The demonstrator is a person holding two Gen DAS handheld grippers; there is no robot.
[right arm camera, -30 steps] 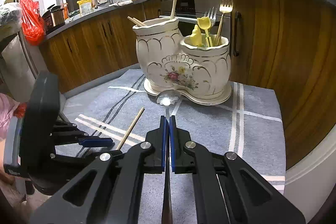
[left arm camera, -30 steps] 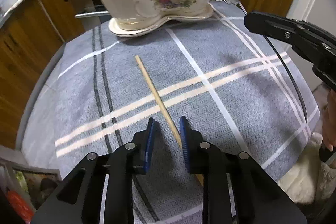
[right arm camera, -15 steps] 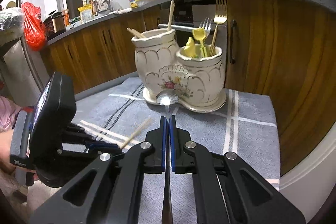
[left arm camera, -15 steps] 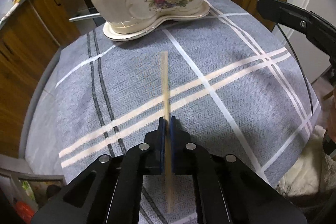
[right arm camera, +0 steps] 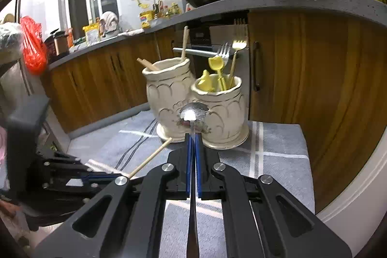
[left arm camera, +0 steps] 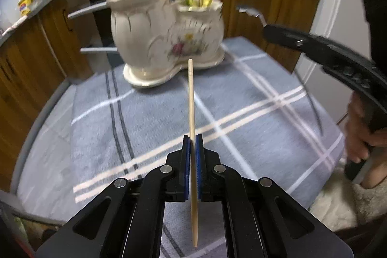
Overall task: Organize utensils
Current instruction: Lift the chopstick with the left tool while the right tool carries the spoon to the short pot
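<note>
Gripping slim wooden chopstick (left arm camera: pixel 191 98), shell-bowled steel spoon (right arm camera: pixel 193 113)

holder (left arm camera: pixel 169 40): motion-blurred, floral motif unreadable | spoon (right arm camera: pixel 192 229): handle end cut by bottom edge | right gripper (left arm camera: pixel 273 32): fingertips not distinguishable in left view | utensil stems: hidden inside holder

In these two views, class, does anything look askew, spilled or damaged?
Nothing is spilled or visibly damaged. The ceramic holder stands upright on the grey cloth. One chopstick in its taller cup leans sideways over the rim, while another stands nearly upright.
</note>
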